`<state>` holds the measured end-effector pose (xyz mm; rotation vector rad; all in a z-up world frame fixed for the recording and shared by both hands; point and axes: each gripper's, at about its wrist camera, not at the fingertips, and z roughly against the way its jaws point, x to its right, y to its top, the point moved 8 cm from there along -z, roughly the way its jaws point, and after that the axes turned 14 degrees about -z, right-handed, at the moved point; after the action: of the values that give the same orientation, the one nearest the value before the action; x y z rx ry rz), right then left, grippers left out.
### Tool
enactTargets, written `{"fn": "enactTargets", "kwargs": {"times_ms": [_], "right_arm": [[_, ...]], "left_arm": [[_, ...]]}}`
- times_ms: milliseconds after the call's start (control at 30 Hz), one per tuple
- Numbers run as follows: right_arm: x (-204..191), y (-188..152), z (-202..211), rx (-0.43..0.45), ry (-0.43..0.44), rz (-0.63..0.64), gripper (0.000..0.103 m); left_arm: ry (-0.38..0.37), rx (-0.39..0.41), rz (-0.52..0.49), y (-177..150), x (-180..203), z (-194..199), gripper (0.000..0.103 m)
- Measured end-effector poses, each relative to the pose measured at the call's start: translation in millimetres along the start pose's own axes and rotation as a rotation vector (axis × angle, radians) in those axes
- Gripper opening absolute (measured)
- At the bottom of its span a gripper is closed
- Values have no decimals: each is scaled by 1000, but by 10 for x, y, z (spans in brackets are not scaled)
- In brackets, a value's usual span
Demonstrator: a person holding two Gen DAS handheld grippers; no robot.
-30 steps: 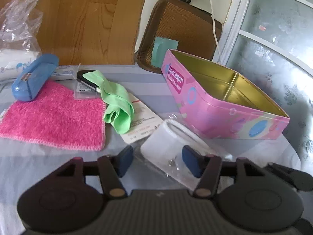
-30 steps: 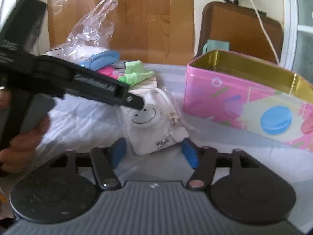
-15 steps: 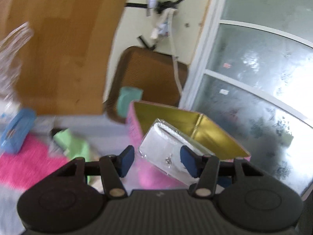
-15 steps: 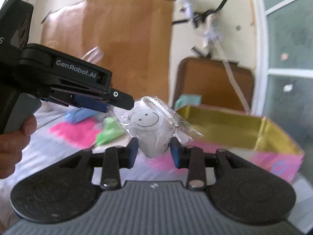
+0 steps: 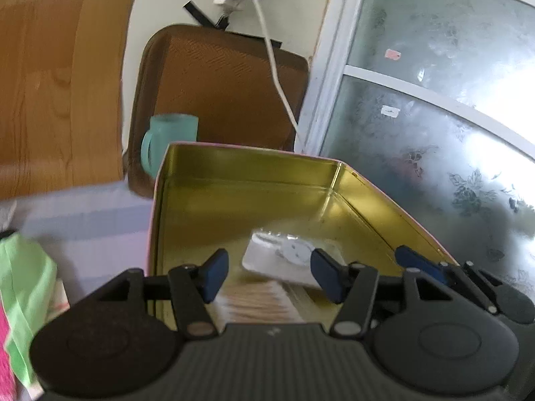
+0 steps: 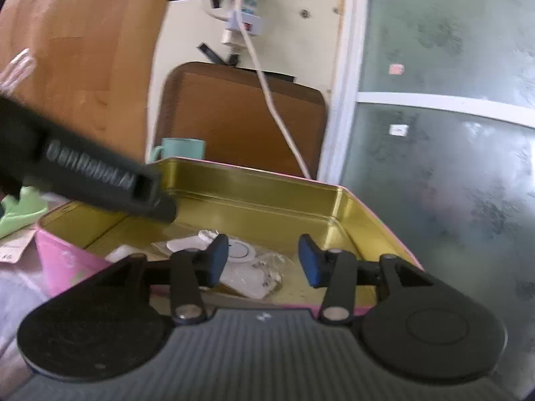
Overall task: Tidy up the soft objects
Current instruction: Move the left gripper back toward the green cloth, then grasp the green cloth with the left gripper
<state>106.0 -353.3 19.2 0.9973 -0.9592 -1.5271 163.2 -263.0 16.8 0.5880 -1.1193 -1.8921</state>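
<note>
A white smiley-face packet in clear wrap (image 5: 284, 260) lies on the gold floor of the pink tin (image 5: 250, 150). My left gripper (image 5: 271, 275) hovers over the tin's near end. Its jaws are opening, and the packet sits below and beyond them, free of the pads. In the right wrist view the packet (image 6: 247, 267) rests in the tin (image 6: 254, 170) just past my right gripper (image 6: 263, 264). Those jaws are opening too, with nothing pressed between them. The left gripper's black body (image 6: 100, 180) crosses the tin's left end.
A green cloth (image 5: 23, 277) and a pink towel edge (image 5: 3, 334) lie on the table left of the tin. A teal mug (image 5: 170, 140) and a brown case (image 5: 217, 93) stand behind it. A white cable (image 5: 277, 77) hangs down the wall. A frosted glass door (image 5: 434, 100) is at right.
Both grippers lifted the packet off the table and swung right over the tin. The packet has left the jaws and now lies inside the tin.
</note>
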Motion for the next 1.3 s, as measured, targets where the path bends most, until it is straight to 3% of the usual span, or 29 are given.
{"fn": "enactTargets", "kwargs": {"times_ms": [167,267,400,533,633,700,833,867,933,1000,1167,1300], "right_arm": [[35,5,150,24,49,-59,50],[-87,0,287,51,96,-71,50],[-422,-14,497,51,221,-75,50],[-988,-115,616,-32,397,-26,49],[-1431,-232,559,-126,490,13,49],[-1704,-297,465,-166,517,50,47],[-2069,-355,98,-233,481,88,43],[-2137,-402,21,-256,460,105,26],[-2225,-483,-124,-323,455,104,3],[-2251,-499,-90,-340,472,94,4],[-2089,-489,631,-295,597,90,4],[-1845,-684,1248,-362,747,118,4]], "left_arm": [[18,69,-32,-88,-132,442,56],[52,89,1,-318,-427,822,58],[200,57,33,-714,-944,1196,58],[385,-32,53,-1142,-1486,1423,58],[467,-45,76,-1359,-1749,1544,58],[415,-9,198,-1424,-1906,1635,57],[384,39,279,-1435,-2022,1698,58],[373,45,292,-1436,-2040,1703,58],[363,56,312,-1448,-2048,1714,59],[355,65,326,-1457,-2050,1724,59],[321,79,312,-1433,-2001,1707,59],[265,78,291,-1414,-1889,1698,59]]}}
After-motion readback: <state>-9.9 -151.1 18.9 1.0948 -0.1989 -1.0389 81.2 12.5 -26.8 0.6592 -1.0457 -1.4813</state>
